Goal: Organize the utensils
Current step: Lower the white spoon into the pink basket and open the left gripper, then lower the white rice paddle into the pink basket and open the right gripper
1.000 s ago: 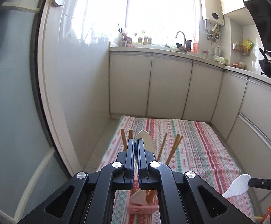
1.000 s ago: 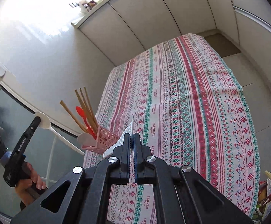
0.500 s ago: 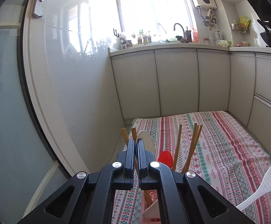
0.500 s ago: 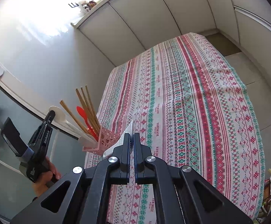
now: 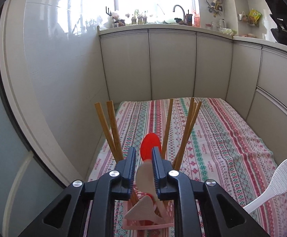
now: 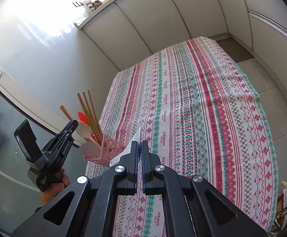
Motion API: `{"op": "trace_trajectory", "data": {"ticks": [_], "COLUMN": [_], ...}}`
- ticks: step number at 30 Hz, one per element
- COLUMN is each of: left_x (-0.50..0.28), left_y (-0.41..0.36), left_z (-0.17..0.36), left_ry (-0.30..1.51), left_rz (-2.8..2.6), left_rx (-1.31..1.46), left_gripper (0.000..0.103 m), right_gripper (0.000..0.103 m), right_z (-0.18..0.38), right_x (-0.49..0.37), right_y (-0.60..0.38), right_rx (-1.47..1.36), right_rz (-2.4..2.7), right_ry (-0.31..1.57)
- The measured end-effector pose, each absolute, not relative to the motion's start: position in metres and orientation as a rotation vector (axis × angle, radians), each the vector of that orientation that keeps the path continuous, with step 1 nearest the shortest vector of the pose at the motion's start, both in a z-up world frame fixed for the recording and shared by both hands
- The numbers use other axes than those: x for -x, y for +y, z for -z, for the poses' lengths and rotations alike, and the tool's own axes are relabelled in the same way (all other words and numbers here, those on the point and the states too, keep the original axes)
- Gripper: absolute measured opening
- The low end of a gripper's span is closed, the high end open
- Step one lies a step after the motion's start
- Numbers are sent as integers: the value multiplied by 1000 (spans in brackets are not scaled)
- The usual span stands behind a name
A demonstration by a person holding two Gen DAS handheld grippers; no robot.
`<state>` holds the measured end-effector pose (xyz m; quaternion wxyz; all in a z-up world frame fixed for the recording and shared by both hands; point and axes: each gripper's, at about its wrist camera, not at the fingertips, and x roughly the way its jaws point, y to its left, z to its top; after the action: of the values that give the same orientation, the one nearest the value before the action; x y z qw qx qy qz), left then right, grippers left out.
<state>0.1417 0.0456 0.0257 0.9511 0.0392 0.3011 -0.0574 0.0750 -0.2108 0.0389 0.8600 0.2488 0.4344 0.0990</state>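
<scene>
left wrist view: we are seeing the left gripper (image 5: 143, 169) opening, a beige spoon (image 5: 146, 177) between its jaws, over the pink holder (image 5: 149, 225) with chopsticks (image 5: 111, 130) and red spoon (image 5: 150, 146).
right wrist view: we are seeing the right gripper (image 6: 139, 154) clamping shut on the white rice paddle (image 6: 132, 145), the holder sitting at the tabletop (image 6: 202, 118) edge.

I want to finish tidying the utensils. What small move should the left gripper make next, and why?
Probably let the left gripper finish opening and back straight up: its jaws are parting around the beige spoon, whose handle already stands in the pink holder.
</scene>
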Motion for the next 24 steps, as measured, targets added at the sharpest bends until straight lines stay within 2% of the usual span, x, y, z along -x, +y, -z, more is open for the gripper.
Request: {"op": "trace_trajectory", "data": {"ticks": [1,3,5,9,10,17,24], "left_x": [-140,-133,-129,-120,-118,-108,-109], "left_y": [47,52,59,78,83,113,130], "left_z": [-27,-33,-38,-43,-41,-32,-14], "left_ry": [614,621,642,731,756,832,915], "left_rz": [121,130,138,104,92,57,59], "left_rx": [-68,-34,8,43,44,58,29], "left_gripper": [36,46,52,75,77,82,83], "right_gripper": [2,2,2,2,2,2,2], "right_z": [-40,-43,-45,-52,-55,-77,-91], "right_x": [-75,-75,-76,-81,-83,-104,-132], "right_y": [-209,-203,-195,-179,-175,-144,-86], "right_rx": [-513,-491,-474,-429,-427,-368,-105], "right_rz": [-206,-210,-215,-222,-227,-248,-251], "right_ry": [910,905,897,880,870,831,887]}}
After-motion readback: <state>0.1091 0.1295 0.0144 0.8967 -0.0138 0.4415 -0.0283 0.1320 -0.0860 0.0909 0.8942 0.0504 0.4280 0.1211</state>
